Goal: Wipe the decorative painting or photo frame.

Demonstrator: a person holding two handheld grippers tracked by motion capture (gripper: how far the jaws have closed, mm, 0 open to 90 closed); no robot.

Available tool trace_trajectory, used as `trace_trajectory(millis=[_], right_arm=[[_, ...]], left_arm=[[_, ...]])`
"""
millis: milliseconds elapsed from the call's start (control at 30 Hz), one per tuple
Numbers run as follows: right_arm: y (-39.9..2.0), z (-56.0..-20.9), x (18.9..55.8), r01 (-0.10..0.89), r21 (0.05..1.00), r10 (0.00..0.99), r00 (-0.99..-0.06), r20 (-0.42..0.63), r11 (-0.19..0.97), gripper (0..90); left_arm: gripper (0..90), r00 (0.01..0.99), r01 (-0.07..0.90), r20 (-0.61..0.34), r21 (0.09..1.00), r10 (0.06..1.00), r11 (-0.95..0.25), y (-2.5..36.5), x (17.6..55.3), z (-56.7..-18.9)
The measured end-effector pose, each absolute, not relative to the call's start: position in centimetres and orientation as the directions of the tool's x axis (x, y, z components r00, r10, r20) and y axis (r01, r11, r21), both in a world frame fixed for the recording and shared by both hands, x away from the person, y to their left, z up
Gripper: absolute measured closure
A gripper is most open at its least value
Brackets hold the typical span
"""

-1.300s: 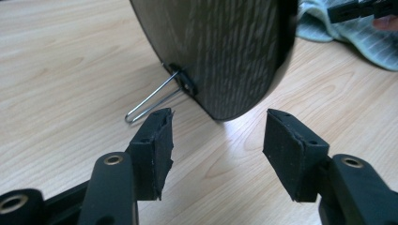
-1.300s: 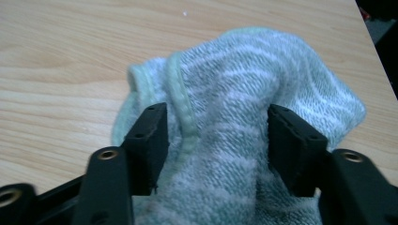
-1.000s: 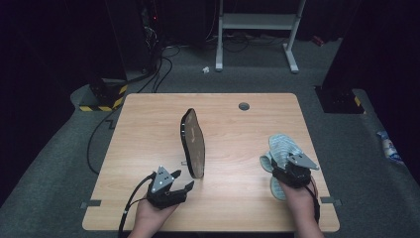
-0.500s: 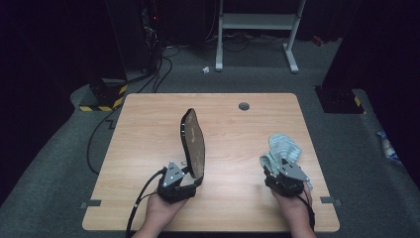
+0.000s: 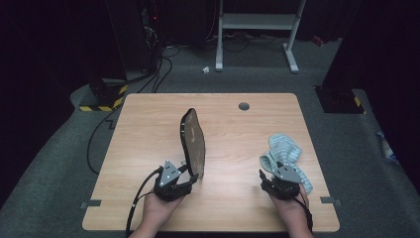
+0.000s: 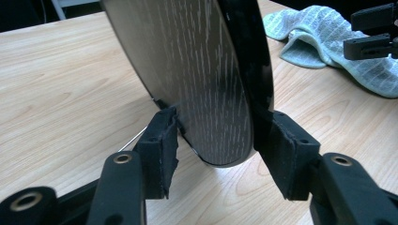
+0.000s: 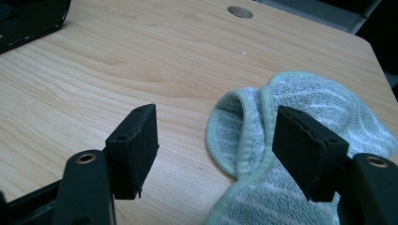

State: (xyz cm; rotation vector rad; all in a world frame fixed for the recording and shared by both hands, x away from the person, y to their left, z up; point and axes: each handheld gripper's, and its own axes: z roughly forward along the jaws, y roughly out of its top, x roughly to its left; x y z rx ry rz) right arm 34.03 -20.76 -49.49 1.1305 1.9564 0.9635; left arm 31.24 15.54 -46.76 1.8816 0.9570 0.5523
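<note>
Standing on edge between your left tool's (image 6: 213, 154) closing pads, the dark oval wood-grain board (image 6: 206, 84) runs straight ahead across the tabletop (image 5: 148, 144); your right tool (image 7: 216, 150), spread wide and empty, hovers over the crumpled pale-green towel (image 7: 300, 108).

My left gripper (image 6: 216, 140) view cuts the board (image 6: 202, 79) off at the top edge; my right gripper (image 7: 216, 145) view loses the cloth (image 7: 300, 154) at its bottom and right edges; my right hand (image 5: 289, 206) covers the cloth's near end from above.
</note>
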Motion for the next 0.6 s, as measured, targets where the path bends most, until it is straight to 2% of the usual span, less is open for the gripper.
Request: trace_trajectory(millis=[467, 600], right_arm=[[-19.3, -49.6, 34.5, 0.384, 0.848, 0.876, -0.448, -0.176, 0.367, 31.5], [-18.9, -49.7, 34.6, 0.38, 0.846, 0.87, -0.46, -0.178, 0.374, 31.5]], left_arm=[[51.1, 0.564, 0.389, 0.001, 0.882, 0.826, -0.266, 17.2, 30.4, -46.8], [56.7, 0.558, 0.386, 0.005, 0.884, 0.83, -0.264, 17.6, 30.2, -46.9]])
